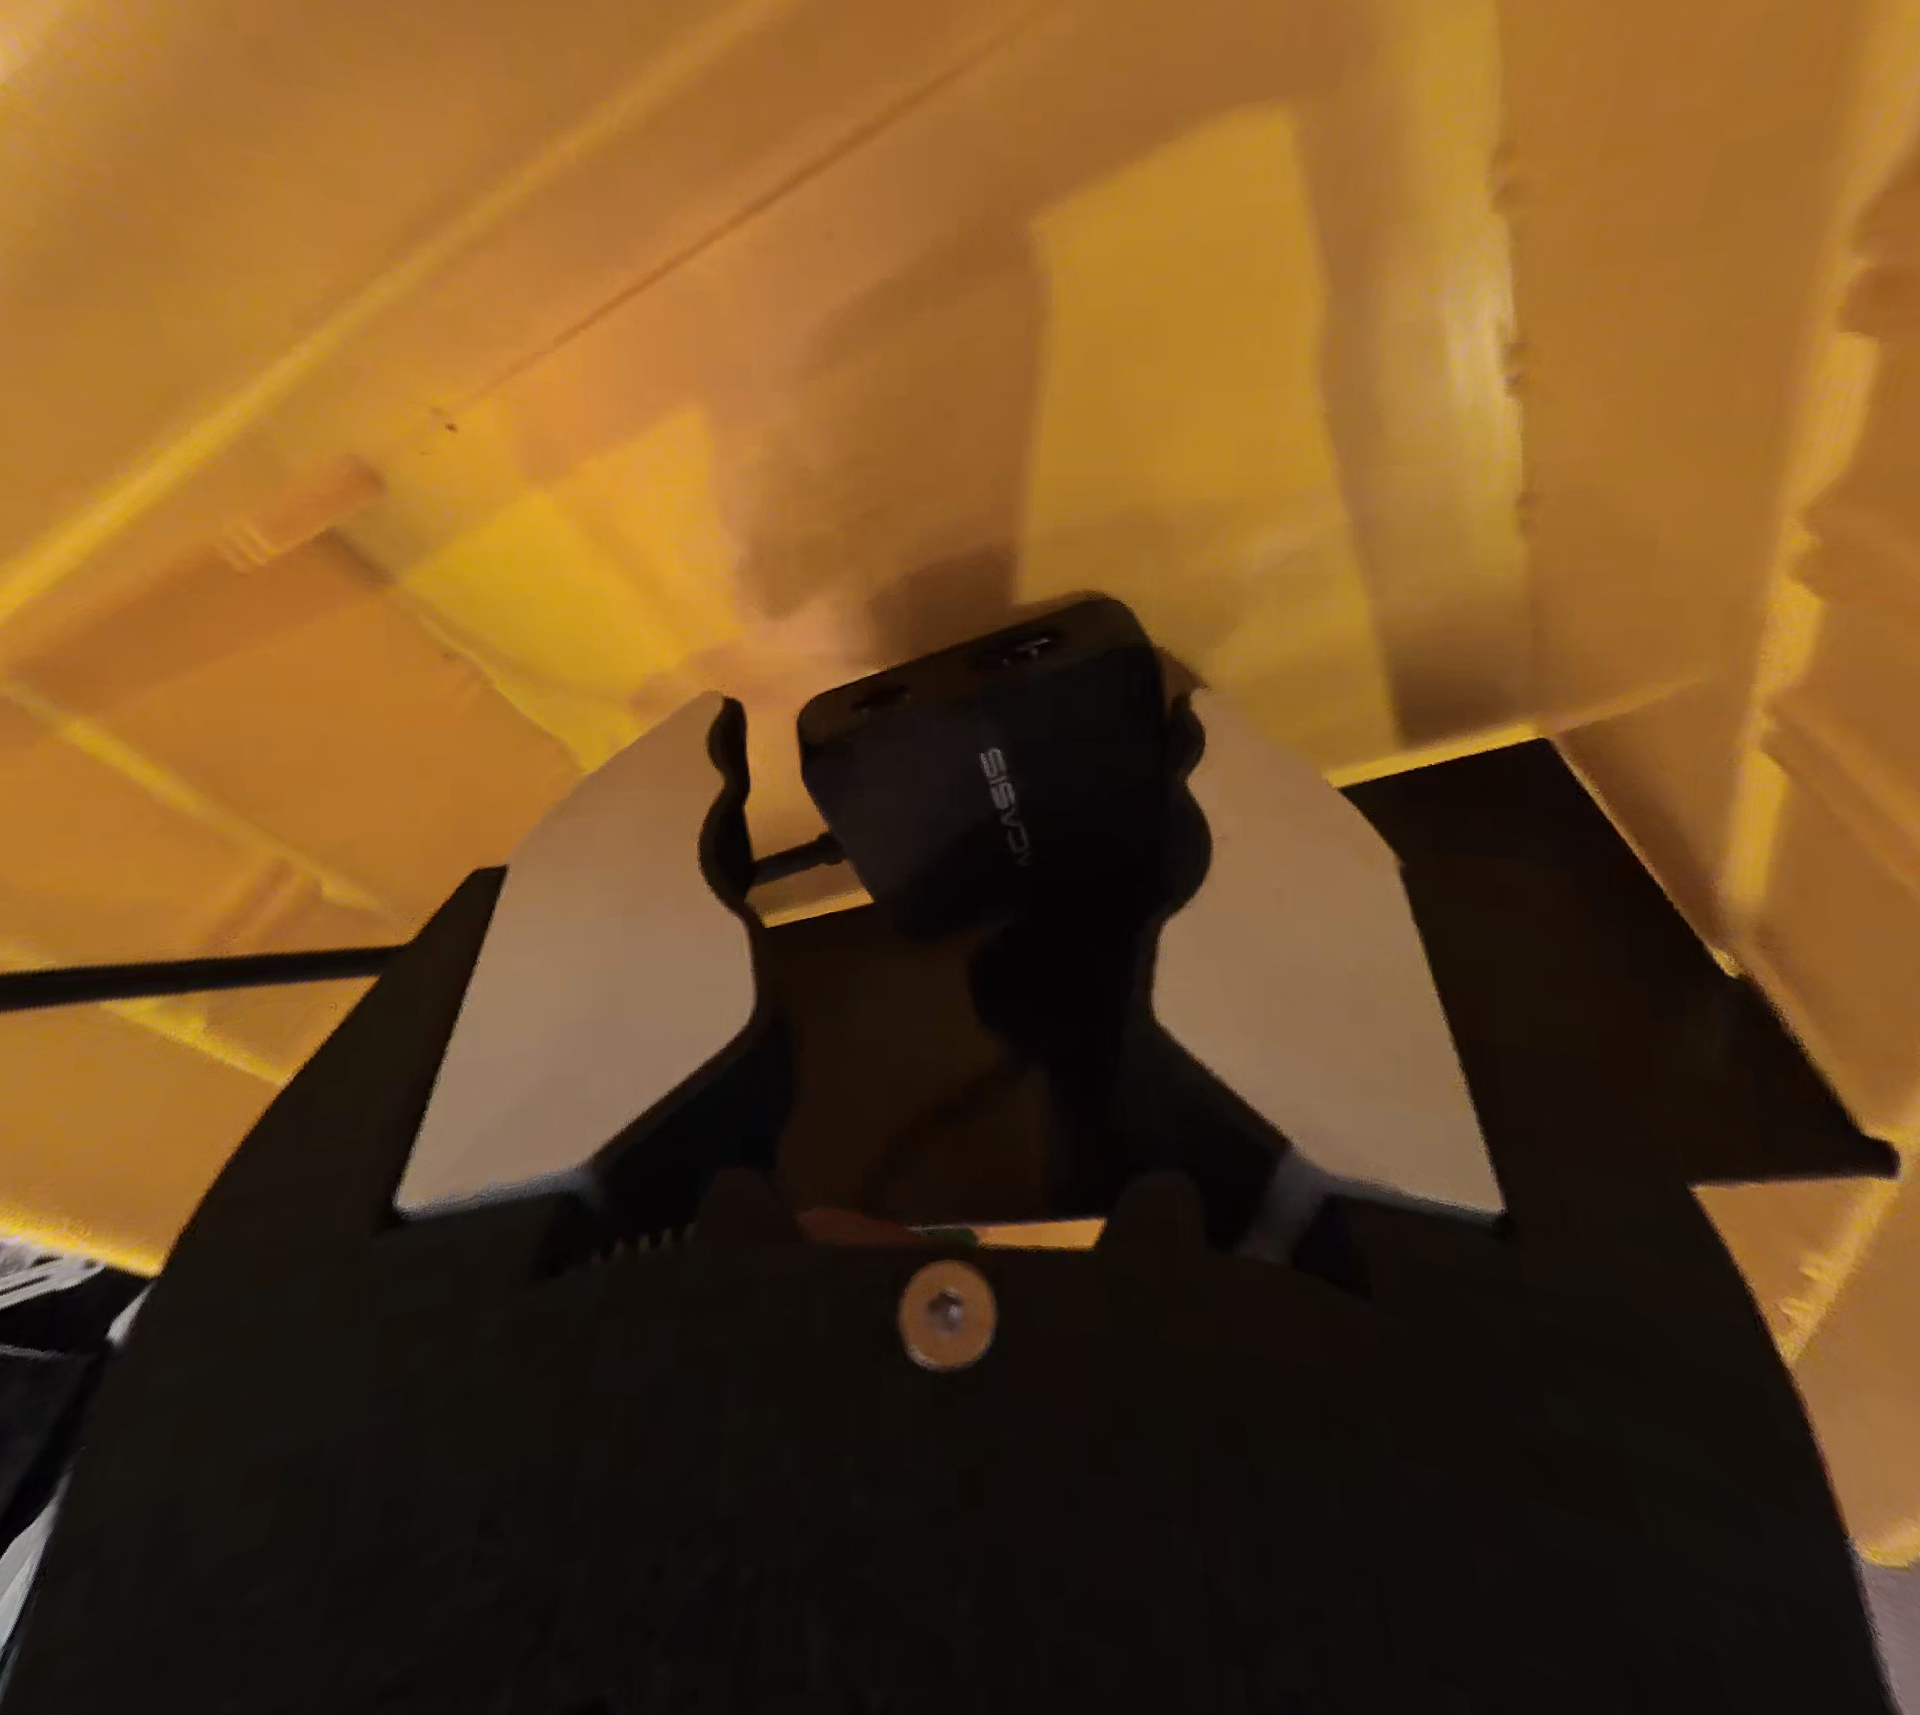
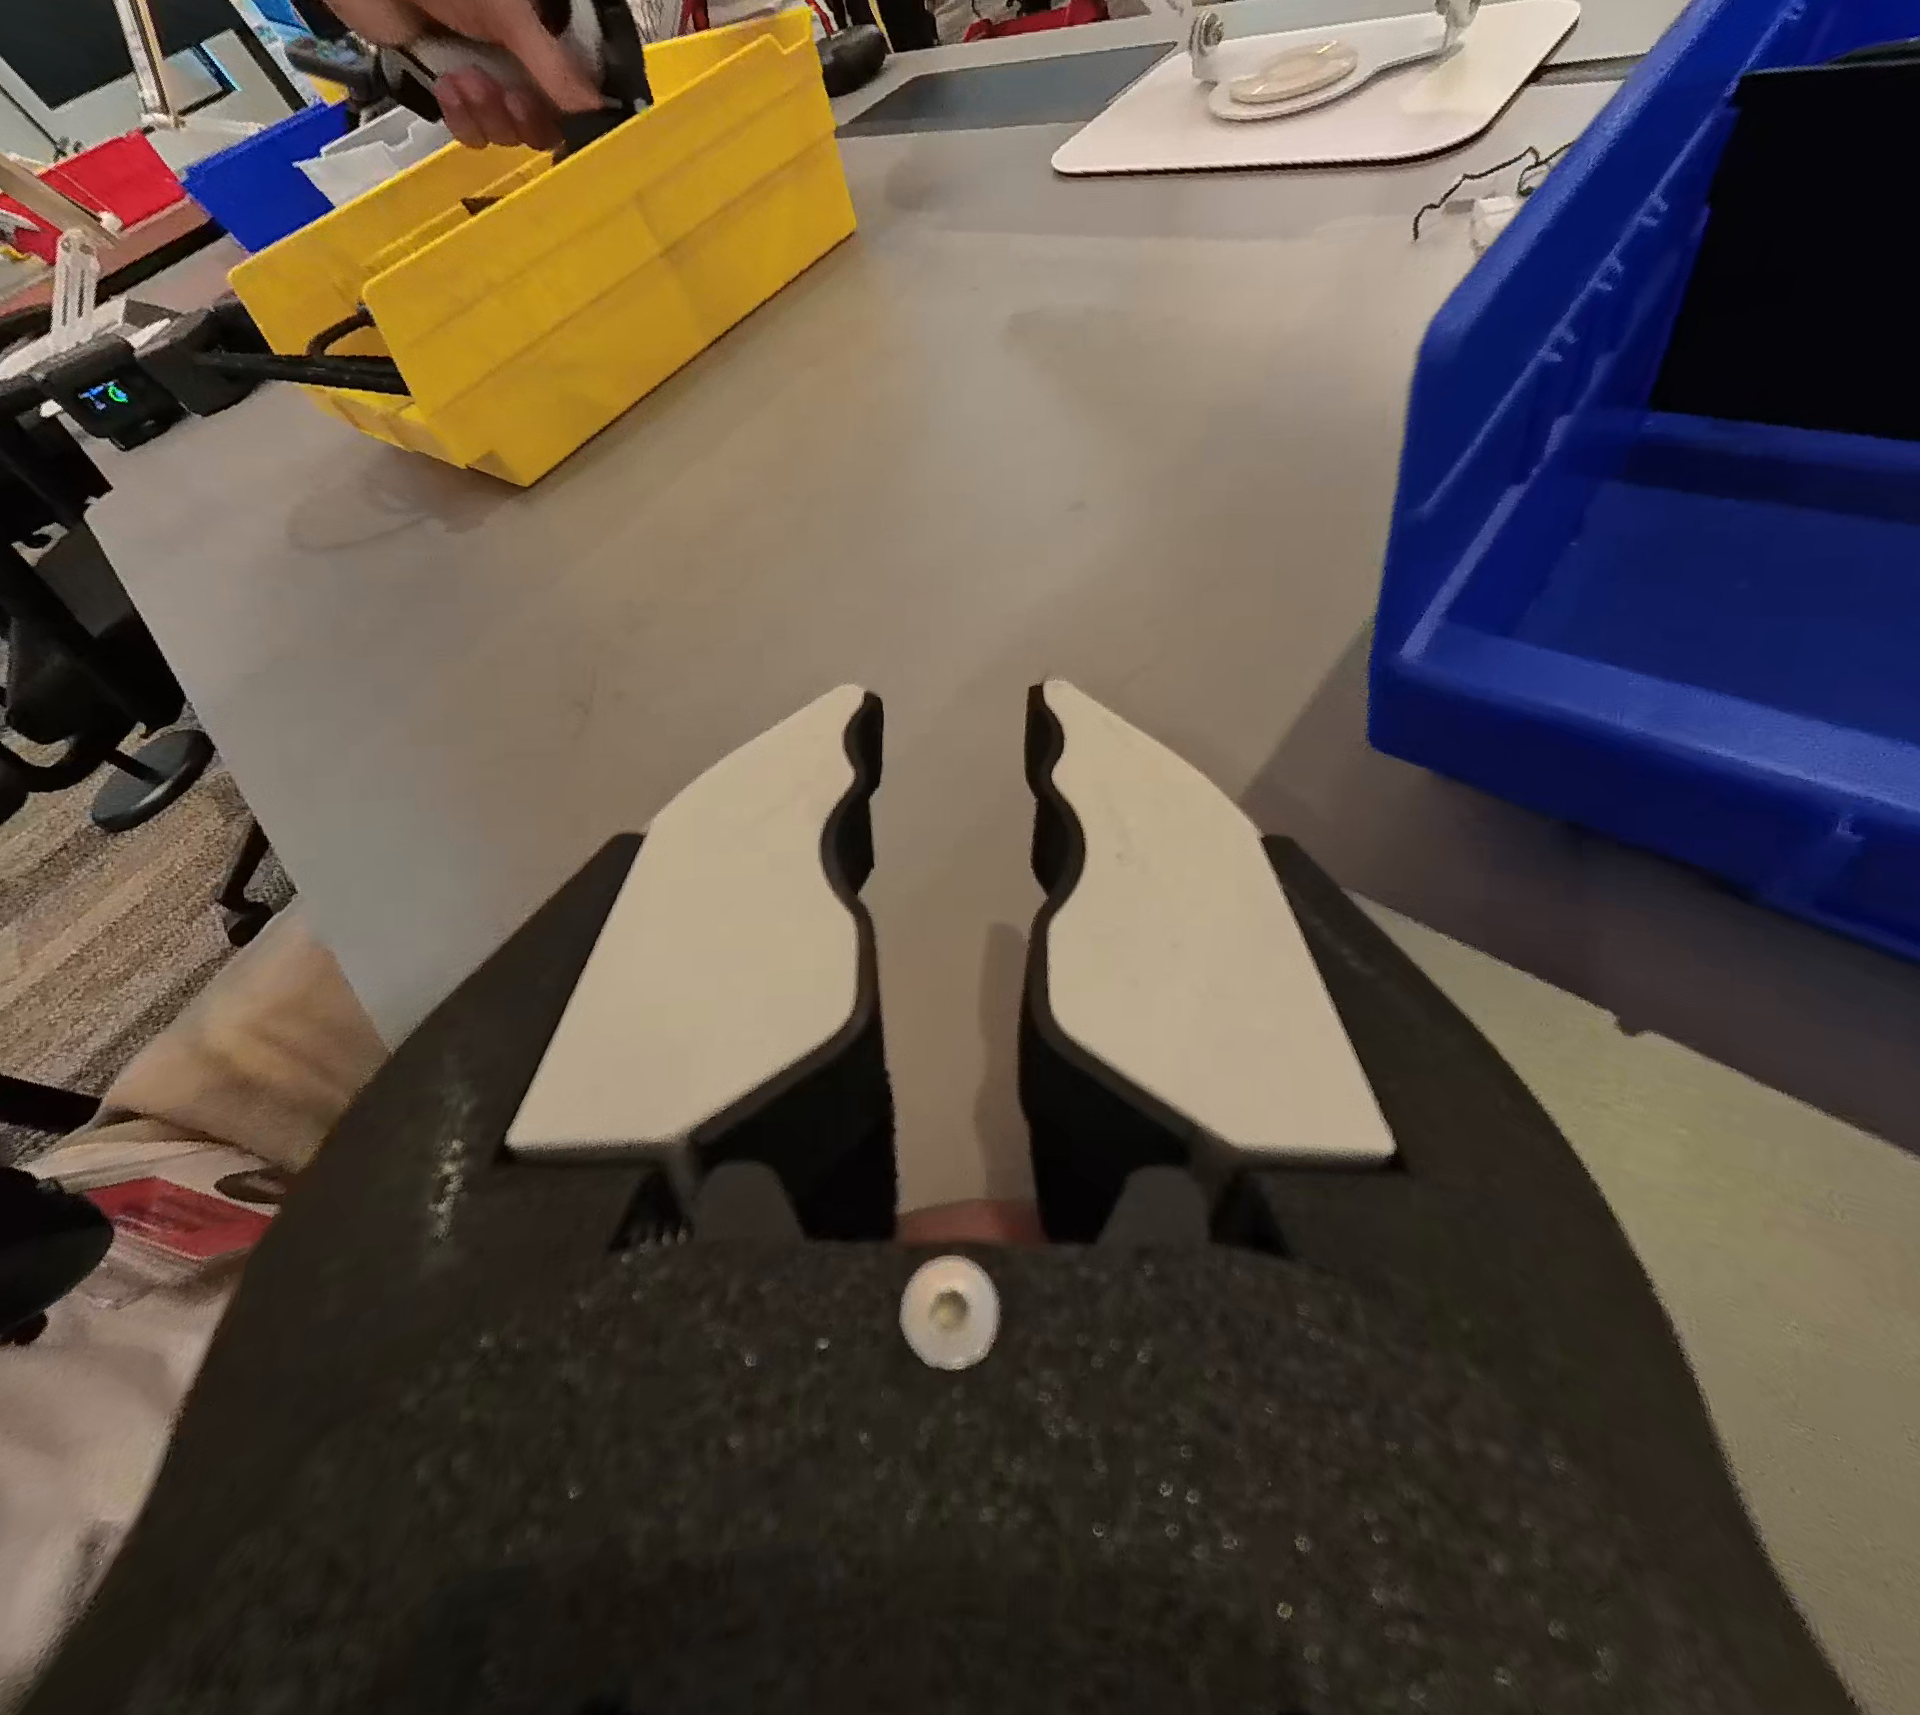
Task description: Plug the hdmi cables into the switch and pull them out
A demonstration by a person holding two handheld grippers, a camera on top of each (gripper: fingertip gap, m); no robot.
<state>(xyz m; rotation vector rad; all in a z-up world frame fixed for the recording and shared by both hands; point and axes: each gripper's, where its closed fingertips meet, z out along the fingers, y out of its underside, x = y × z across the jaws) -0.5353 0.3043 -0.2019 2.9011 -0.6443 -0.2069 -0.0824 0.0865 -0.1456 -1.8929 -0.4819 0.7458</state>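
In the left wrist view my left gripper (image 1: 961,730) is down inside a yellow bin (image 1: 623,211). A small black HDMI switch (image 1: 1018,792) with two ports facing away sits tilted between its fingers. The switch touches the right pad, and a narrow gap shows at the left pad. A thin black cable (image 1: 187,974) runs from the switch off to the left. My right gripper (image 2: 954,730) is open and empty over the grey table (image 2: 935,470). The right wrist view shows the yellow bin (image 2: 644,263) at far left with a hand holding the left gripper (image 2: 592,34) in it.
Black cables (image 2: 312,366) hang out of the yellow bin's left end. A blue bin (image 2: 1662,522) stands at the right. A white stand base (image 2: 1320,107) is at the back. A black flat panel (image 1: 1558,938) lies in the yellow bin to the right of the switch. Left tips to right tips: about 50 cm.
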